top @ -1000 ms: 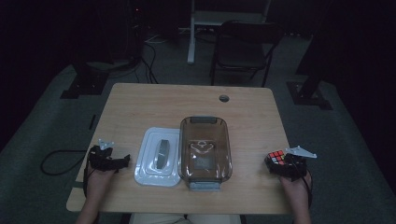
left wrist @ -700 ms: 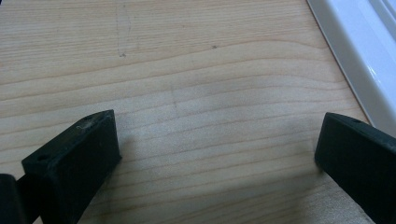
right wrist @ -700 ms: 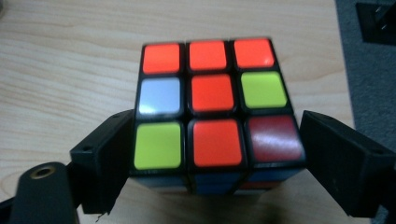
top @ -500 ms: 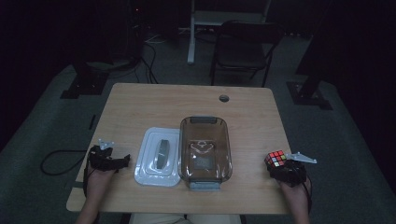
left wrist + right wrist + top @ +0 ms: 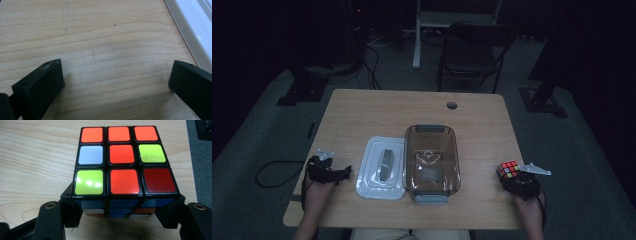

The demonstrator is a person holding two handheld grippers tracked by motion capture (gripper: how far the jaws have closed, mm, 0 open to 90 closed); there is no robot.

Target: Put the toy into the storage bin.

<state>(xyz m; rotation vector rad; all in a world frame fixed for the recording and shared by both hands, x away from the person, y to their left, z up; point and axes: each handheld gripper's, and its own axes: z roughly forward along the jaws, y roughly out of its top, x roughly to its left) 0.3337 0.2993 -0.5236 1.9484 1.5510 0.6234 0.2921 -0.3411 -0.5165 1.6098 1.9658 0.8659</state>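
Gripping the puzzle cube at the surface's right edge

Closing in just now, the right tongs [image 5: 120, 220] have their jaws pressed on both sides of the puzzle cube [image 5: 123, 162], which sits low on the surface [image 5: 492, 125] near the right edge, probably resting on it, though the dim high view leaves that unsure. Clamping the flanks keeps the top face free. The left tongs [image 5: 112, 85] stand wide apart, holding nothing, just beside the white lid [image 5: 373, 172]. That lid lies next to the brown container [image 5: 432, 135], leaving the container uncovered, likely ready to receive the cube.
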